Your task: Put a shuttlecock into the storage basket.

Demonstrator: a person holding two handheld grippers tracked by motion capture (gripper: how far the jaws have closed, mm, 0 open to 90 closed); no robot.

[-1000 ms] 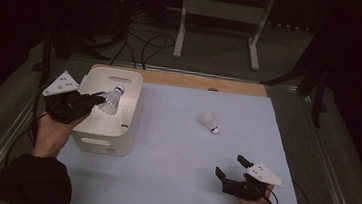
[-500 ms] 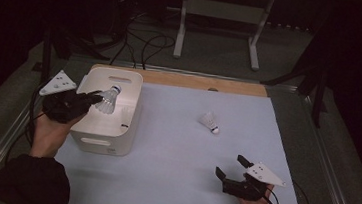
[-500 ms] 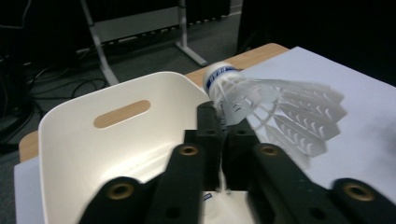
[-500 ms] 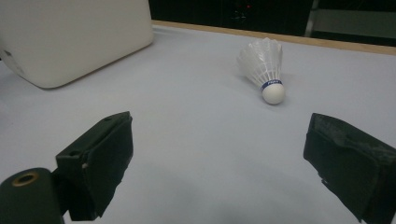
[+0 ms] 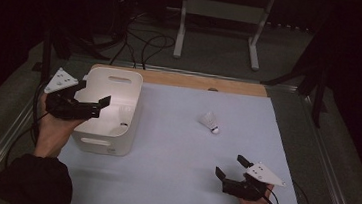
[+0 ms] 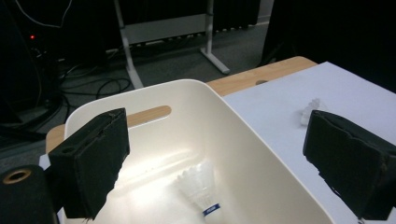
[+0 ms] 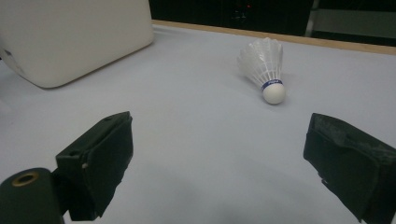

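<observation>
A white shuttlecock (image 6: 201, 186) lies on the floor of the white bin (image 5: 107, 145), cork end toward the camera. My left gripper (image 5: 92, 102) hovers over the bin's left rim (image 6: 140, 93), open and empty (image 6: 219, 135). A second shuttlecock (image 5: 209, 122) lies on its side on the white mat, to the right of the bin; it also appears in the right gripper view (image 7: 264, 70). My right gripper (image 5: 230, 166) rests low near the mat's front right, open with nothing between its jaws (image 7: 219, 135), pointing at that shuttlecock from a distance.
The white mat (image 5: 177, 172) covers the table, with a wooden strip (image 5: 201, 83) along its far edge. The bin's side (image 7: 70, 37) stands to the left of the right gripper. A white metal stand (image 5: 217, 15) and cables lie on the floor beyond.
The left gripper held a shuttlecock over the bin; it has opened and the shuttlecock now lies inside the bin. The right gripper has not moved.
</observation>
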